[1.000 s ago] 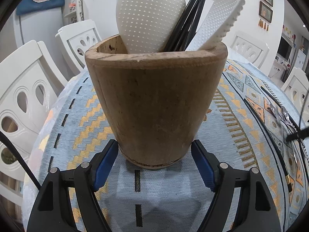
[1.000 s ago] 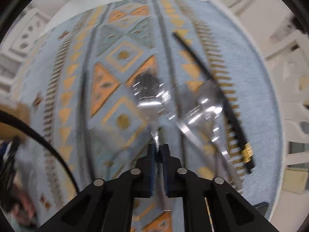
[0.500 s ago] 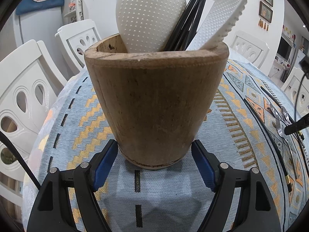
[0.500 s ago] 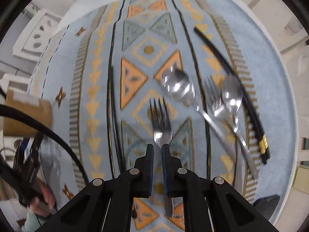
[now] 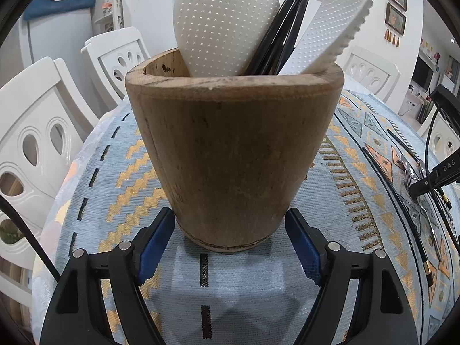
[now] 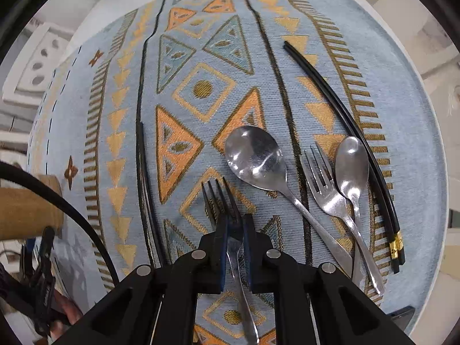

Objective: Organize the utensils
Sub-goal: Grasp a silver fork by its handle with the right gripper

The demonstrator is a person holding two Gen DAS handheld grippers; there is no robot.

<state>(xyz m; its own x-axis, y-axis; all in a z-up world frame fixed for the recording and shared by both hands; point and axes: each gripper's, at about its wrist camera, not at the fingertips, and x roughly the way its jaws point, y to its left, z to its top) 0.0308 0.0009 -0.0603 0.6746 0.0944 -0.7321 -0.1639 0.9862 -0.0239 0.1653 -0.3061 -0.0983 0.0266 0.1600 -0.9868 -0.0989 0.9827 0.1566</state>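
Observation:
A brown wooden holder (image 5: pixel 233 155) stands on the patterned cloth and holds two white dotted spoons (image 5: pixel 224 20) and black chopsticks (image 5: pixel 284 23). My left gripper (image 5: pixel 230 244) is open, its blue pads either side of the holder's base. My right gripper (image 6: pixel 235 224) is shut on a steel fork (image 6: pixel 221 198) at its neck, tines pointing away, above the cloth. On the cloth to the right lie a large spoon (image 6: pixel 256 155), a second fork (image 6: pixel 322 175), a small spoon (image 6: pixel 352 166) and a pair of black chopsticks (image 6: pixel 353 126).
A single black chopstick (image 6: pixel 142 178) lies left of the held fork. The holder shows at the left edge of the right wrist view (image 6: pixel 26 210). White chairs (image 5: pixel 34 132) surround the round table. The right gripper appears at the right of the left wrist view (image 5: pixel 431 178).
My right gripper has lifted the fork off the cloth and pulled back; the view has steadied. The left gripper and the holder have not moved.

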